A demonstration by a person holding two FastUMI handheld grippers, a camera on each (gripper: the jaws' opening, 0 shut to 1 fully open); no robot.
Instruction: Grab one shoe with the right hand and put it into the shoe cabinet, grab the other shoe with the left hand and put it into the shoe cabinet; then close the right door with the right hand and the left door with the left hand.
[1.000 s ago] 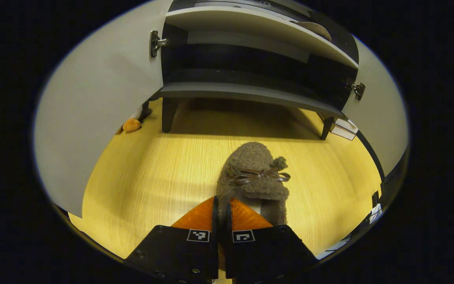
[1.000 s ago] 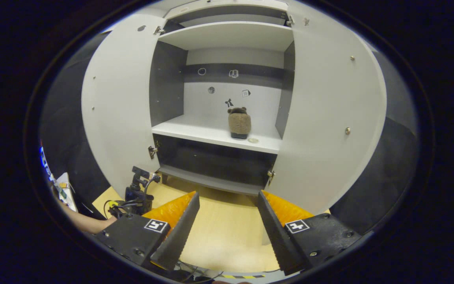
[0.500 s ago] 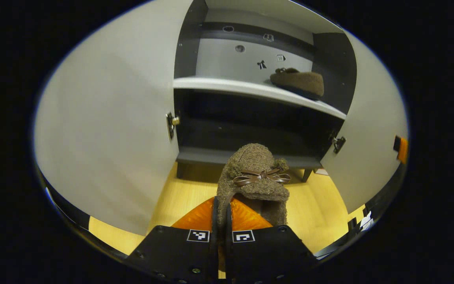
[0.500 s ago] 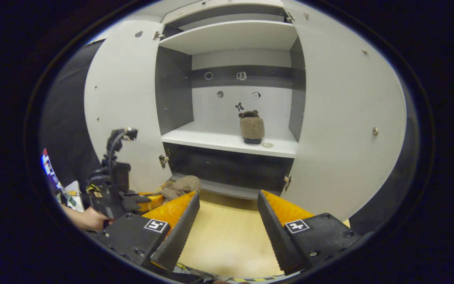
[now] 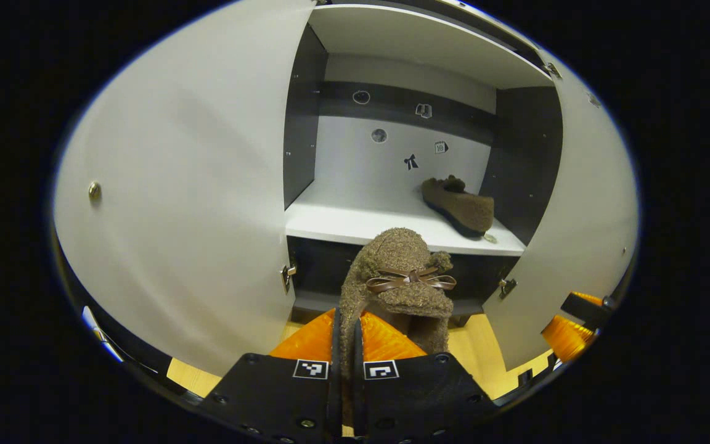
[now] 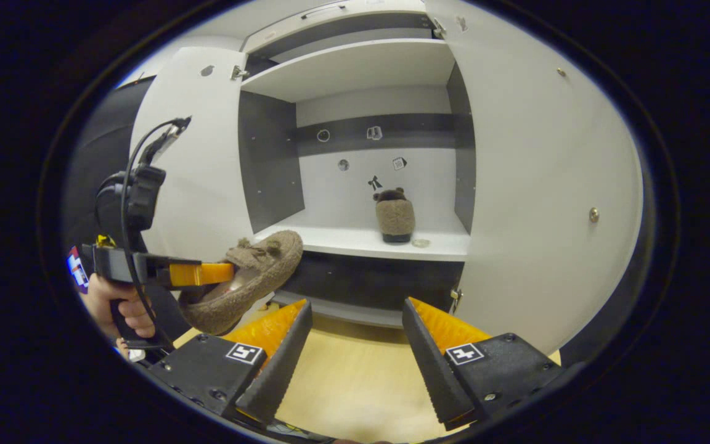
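Left gripper view: shoe cabinet, flat pale panels, both doors open. First shoe lies on white shelf, right side. Left gripper clamped on heel rim of second shoe, held in air before shelf edge. Fuzzy brown slipper, thin bow; judged light, soft, floppy, so firm rim is best hold. Right gripper wide open, empty.

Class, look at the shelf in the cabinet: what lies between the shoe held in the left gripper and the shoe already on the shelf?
Nothing: in the left gripper view, only bare shelf separates the held shoe from the placed shoe.
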